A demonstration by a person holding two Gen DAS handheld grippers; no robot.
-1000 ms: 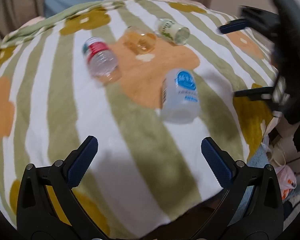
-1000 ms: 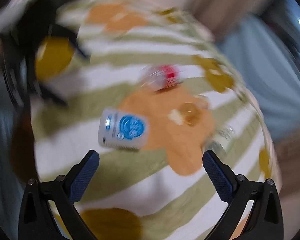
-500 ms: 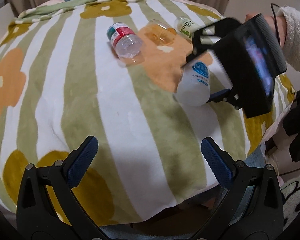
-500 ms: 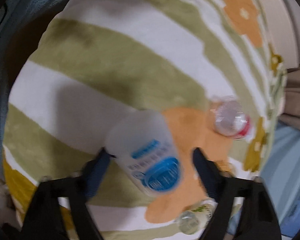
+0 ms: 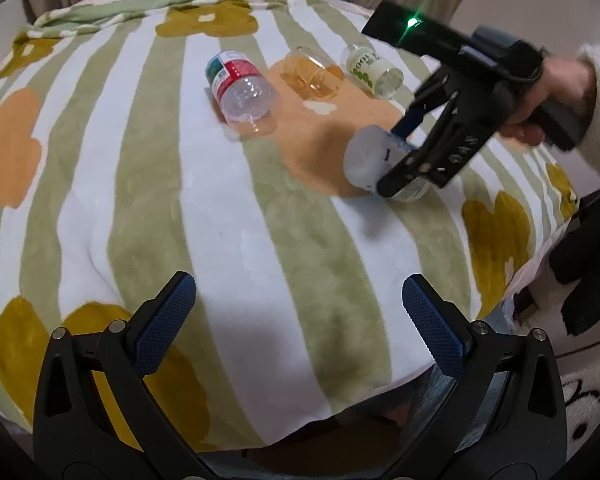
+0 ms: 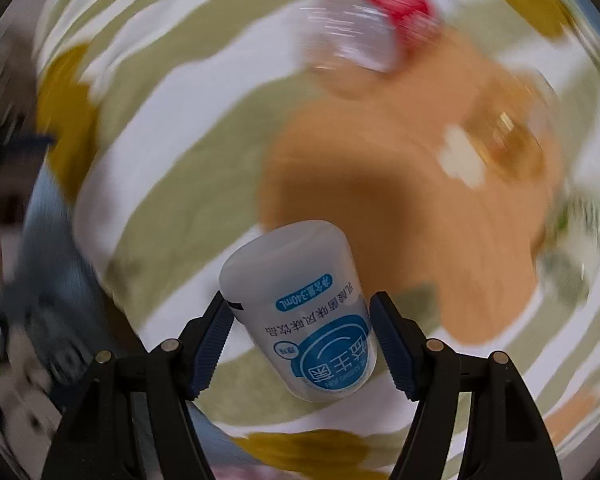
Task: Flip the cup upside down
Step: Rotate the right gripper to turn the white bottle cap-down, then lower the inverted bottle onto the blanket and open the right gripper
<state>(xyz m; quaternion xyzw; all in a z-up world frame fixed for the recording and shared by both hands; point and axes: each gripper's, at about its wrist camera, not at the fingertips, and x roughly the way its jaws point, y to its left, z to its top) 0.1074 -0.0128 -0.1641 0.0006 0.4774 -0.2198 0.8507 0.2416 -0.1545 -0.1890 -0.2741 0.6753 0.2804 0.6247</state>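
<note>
White plastic cup (image 6: 300, 312) with blue label, clamped at mid-body between the jaws of the right gripper (image 6: 300, 344), tilted over the striped flower blanket (image 5: 220, 220); closed base pointing away from the jaws and upward, label reading inverted, mouth end nearest the gripper body. Long axis still slanted, not yet vertical. Left gripper (image 5: 300, 320) well apart, jaws spread wide and empty. Beyond: clear bottle (image 5: 240, 92), amber glass (image 5: 312, 72), small jar (image 5: 372, 70), all lying on their sides.
</note>
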